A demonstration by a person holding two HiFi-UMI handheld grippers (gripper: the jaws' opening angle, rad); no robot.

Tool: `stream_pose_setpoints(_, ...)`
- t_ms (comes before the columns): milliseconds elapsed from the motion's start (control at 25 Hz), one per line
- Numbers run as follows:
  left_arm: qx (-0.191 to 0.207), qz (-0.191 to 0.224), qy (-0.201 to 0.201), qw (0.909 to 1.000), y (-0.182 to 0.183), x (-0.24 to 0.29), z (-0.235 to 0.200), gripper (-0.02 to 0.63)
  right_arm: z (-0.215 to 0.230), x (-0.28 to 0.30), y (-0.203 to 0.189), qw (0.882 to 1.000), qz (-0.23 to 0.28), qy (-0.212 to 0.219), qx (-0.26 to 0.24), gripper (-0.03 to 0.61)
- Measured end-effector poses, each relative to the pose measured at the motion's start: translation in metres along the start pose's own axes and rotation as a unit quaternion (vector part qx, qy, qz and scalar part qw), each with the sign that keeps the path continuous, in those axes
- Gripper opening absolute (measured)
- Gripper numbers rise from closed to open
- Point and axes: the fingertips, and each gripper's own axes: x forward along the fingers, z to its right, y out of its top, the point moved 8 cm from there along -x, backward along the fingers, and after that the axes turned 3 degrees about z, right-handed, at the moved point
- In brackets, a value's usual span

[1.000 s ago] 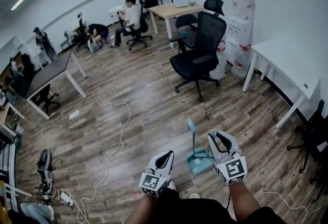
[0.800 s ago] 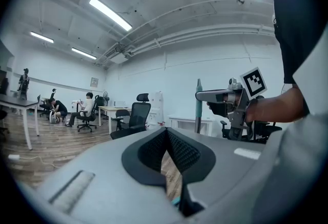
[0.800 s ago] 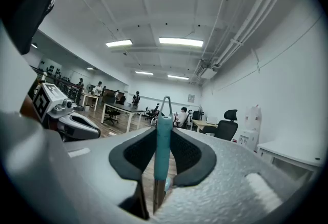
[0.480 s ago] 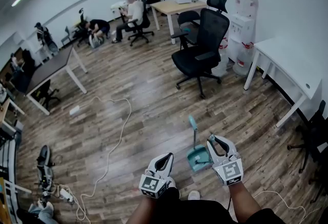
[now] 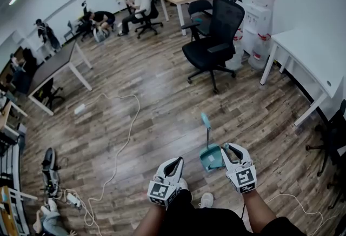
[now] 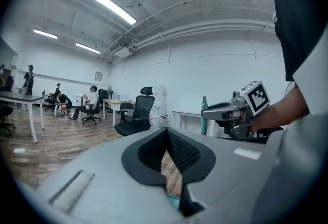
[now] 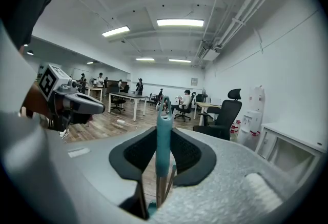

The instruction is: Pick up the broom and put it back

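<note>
Down on the floor (image 5: 162,116) the broom (image 5: 206,121) stands upright in its pan (image 5: 211,158), just ahead of the right gripper (image 5: 232,147). Its teal handle (image 7: 163,136) lines up in the gap between that gripper's spread fingers (image 7: 185,152), touching neither. The left gripper (image 5: 174,163) is spread too, holding nothing.

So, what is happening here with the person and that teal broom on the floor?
A person stands in an office with a gripper in each hand. The teal broom stands upright on the wooden floor, a dustpan at its foot. The right gripper is low beside it, jaws apart. In its own view the handle is lined up between them, but the pads do not seem to press on it yet. The left gripper is open and empty.
</note>
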Motion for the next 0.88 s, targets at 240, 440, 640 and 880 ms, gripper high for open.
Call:
stream_pose_setpoints(240,-0.012,-0.013,0.004,0.9998,0.005,0.002,0.0,0.019,-0.002,0.002,-0.025,0.999,-0.033,0.015,0.004,0.089)
stream_pose_setpoints(440,-0.031,-0.028,0.009,0.9991,-0.011,-0.001,0.002,0.02,-0.007,0.002,-0.055,0.997,-0.073,0.029,0.01,0.089)
stream_pose_setpoints(640,-0.044,-0.035,0.013,0.9983,-0.023,-0.002,0.001,0.02,-0.011,0.008,-0.089,0.993,-0.118,0.027,0.012,0.091)
stream_pose_setpoints(880,-0.053,-0.052,0.021,0.997,-0.039,-0.008,-0.003,0.02,-0.018,0.014,-0.123,0.986,-0.165,0.033,0.013,0.091)
